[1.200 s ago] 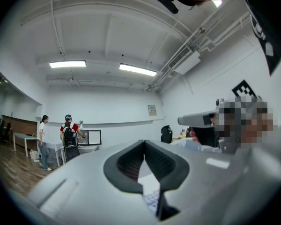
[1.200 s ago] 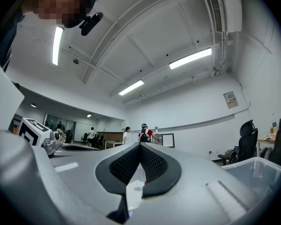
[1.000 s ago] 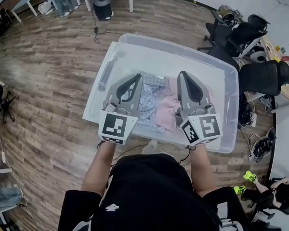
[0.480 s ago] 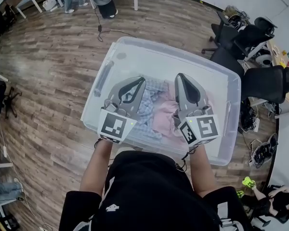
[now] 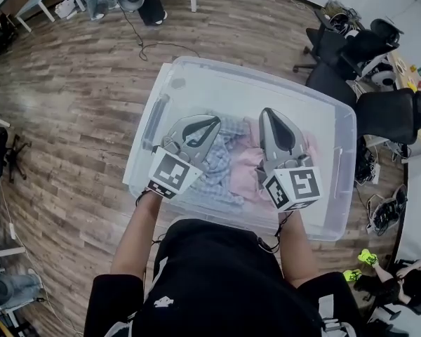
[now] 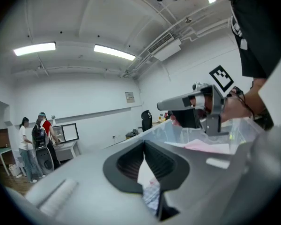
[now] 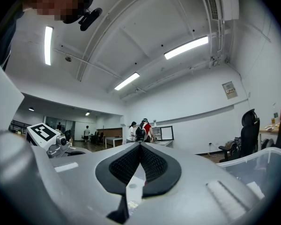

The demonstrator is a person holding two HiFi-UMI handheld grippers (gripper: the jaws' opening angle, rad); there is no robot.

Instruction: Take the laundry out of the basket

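Wood floor, carrying the clear basket. Laundry, checked and pink, lies inside the basket. My left gripper and right gripper hang over the basket, fingers closed, empty. Risk: lowered closed, they would press cloth down and catch nothing.

A floor of brown wood-look planks carries everything. At its middle stands a large clear plastic storage bin, rectangular and open-topped, its base flat on the planks. From the bin, a thin black cable snakes over the boards at 11 o'clock. Black office chairs stand grouped at 2 o'clock, close beside the bin's far right corner. A tangle of dark cables lies at 4 o'clock, and a pair of neon yellow-green shoes at 5 o'clock. At 9 o'clock, well apart, sits a small black legged stand.
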